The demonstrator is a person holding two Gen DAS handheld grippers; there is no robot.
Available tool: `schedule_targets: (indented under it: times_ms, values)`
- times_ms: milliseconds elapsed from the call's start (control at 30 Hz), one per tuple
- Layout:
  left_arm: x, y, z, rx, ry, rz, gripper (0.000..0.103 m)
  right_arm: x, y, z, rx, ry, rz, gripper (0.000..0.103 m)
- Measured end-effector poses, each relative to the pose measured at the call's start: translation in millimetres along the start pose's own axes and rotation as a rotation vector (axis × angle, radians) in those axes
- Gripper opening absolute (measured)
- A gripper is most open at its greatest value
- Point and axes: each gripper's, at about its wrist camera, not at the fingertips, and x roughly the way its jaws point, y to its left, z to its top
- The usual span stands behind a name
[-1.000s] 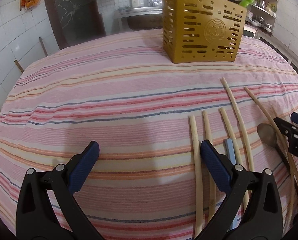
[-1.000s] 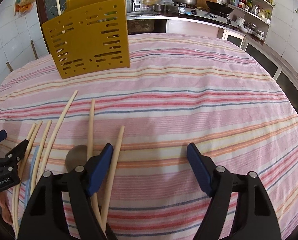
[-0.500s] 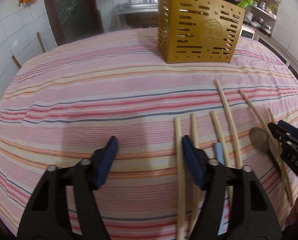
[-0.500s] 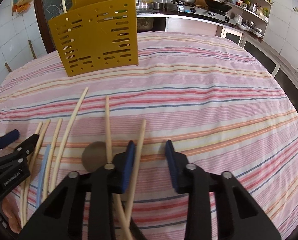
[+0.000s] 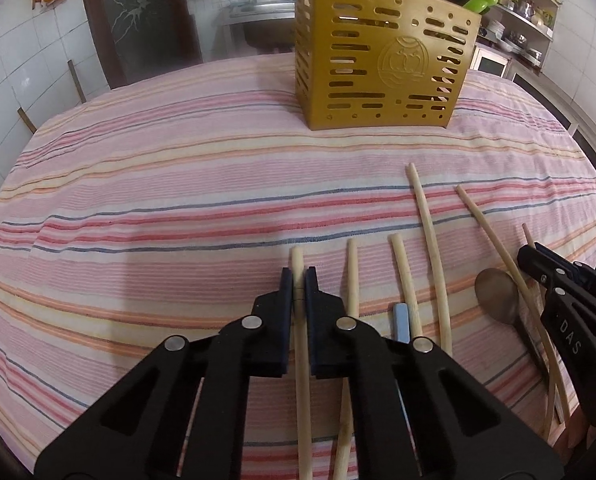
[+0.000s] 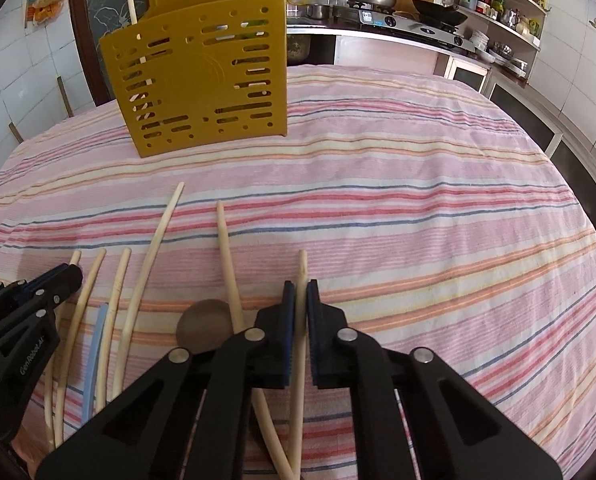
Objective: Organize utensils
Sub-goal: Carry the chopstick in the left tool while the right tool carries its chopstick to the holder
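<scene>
Pale wooden chopsticks (image 5: 430,240) lie side by side on the striped tabletop (image 5: 178,200), beside what looks like a metal spoon (image 5: 498,296). Beyond them a yellow slotted utensil holder (image 5: 382,64) stands upright.

On the striped cloth (image 6: 418,208) lay six pale chopsticks (image 6: 154,248), one blue stick (image 6: 94,356) and one spoon (image 6: 202,320); one yellow caddy (image 6: 202,76) stood upper left.

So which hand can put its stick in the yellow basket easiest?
Probably left: the left gripper is shut on a pale wooden chopstick lying free; the right gripper's own chopstick crosses a longer chopstick.
</scene>
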Motion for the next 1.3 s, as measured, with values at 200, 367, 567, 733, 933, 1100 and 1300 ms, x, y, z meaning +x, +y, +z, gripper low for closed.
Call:
schedule_targets:
  times_ms: [200, 367, 567, 733, 933, 1100, 1300]
  values:
    - [-7, 5, -1, -0.010, -0.039, 0.014, 0.005, -12, -11, 1, 0.037, -0.051, 0.019, 0.006]
    - [-27, 17, -2, -0.036, -0.104, 0.014, 0.005, -28, -22, 3, 0.060, -0.112, 0.025, 0.006]
    - [-58, 31, -1, -0.071, -0.197, 0.026, 0.005, -47, -34, 5, 0.087, -0.194, 0.053, 0.006]
    - [-84, 41, -4, -0.096, -0.267, 0.032, 0.005, -68, -40, 7, 0.091, -0.271, 0.078, 0.006]
    - [-110, 51, -12, -0.099, -0.332, 0.045, 0.005, -93, -45, 5, 0.081, -0.359, 0.132, 0.006]
    - [-131, 62, -21, -0.118, -0.387, 0.036, 0.005, -109, -47, 0, 0.064, -0.408, 0.145, 0.006]
    - [-145, 73, -30, -0.133, -0.421, 0.025, 0.005, -118, -46, -7, 0.048, -0.433, 0.157, 0.006]
